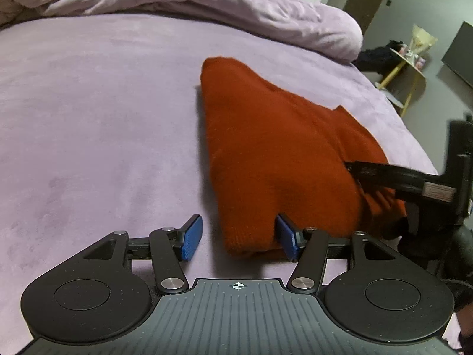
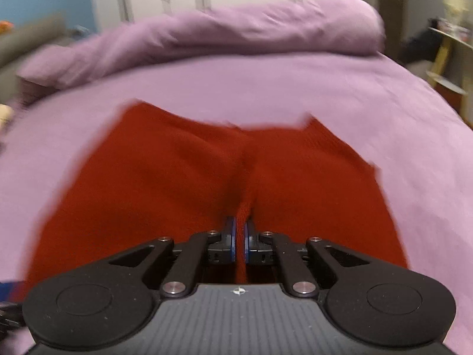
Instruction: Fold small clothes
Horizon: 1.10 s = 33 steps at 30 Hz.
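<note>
A rust-red knitted garment [image 1: 275, 148] lies partly folded on the lilac bed. In the left wrist view my left gripper [image 1: 239, 238] is open, its blue pads [image 1: 192, 236] spread wide around the garment's near corner, the right pad touching the cloth. My right gripper [image 2: 240, 239] is shut on a pinched ridge of the red garment [image 2: 165, 177], which spreads out ahead of it. The right gripper also shows in the left wrist view [image 1: 354, 171], reaching in from the right onto the garment's right edge.
A bunched lilac duvet [image 1: 207, 3] lies along the far side of the bed. The bed sheet [image 1: 88, 118] stretches to the left of the garment. A yellow side table [image 1: 408, 65] with small items stands beyond the bed's right edge.
</note>
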Each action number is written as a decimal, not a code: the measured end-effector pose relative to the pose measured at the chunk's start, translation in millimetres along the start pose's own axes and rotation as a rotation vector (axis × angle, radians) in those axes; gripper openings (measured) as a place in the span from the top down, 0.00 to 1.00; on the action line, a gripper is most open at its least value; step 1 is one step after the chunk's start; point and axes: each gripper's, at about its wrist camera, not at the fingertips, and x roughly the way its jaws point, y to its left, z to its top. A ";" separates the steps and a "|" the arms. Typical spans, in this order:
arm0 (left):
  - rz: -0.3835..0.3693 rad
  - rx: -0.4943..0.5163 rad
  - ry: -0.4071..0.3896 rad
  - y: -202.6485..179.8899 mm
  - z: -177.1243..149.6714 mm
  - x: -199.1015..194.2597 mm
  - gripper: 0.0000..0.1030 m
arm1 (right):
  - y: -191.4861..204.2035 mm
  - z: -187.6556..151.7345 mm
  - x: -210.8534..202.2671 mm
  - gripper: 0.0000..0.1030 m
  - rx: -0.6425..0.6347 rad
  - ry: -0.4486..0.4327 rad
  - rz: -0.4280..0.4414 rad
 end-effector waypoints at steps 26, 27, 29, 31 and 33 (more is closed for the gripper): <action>0.104 0.028 0.006 -40.9 0.9 21.2 0.40 | 19.2 41.5 -66.9 0.91 -0.084 -0.211 0.132; 0.104 0.019 0.004 -41.6 2.0 22.8 0.40 | 15.5 42.9 -70.6 0.91 -0.100 -0.223 0.109; 0.088 0.008 -0.001 -43.5 2.0 26.3 0.40 | 5.7 41.9 -71.8 0.91 -0.136 -0.229 0.055; 0.096 0.021 0.005 -46.1 -1.1 31.3 0.37 | -7.8 39.8 -63.1 0.91 -0.133 -0.194 0.010; 0.100 0.040 0.012 -49.5 -3.9 36.8 0.36 | -22.7 34.5 -47.0 0.91 -0.114 -0.141 -0.033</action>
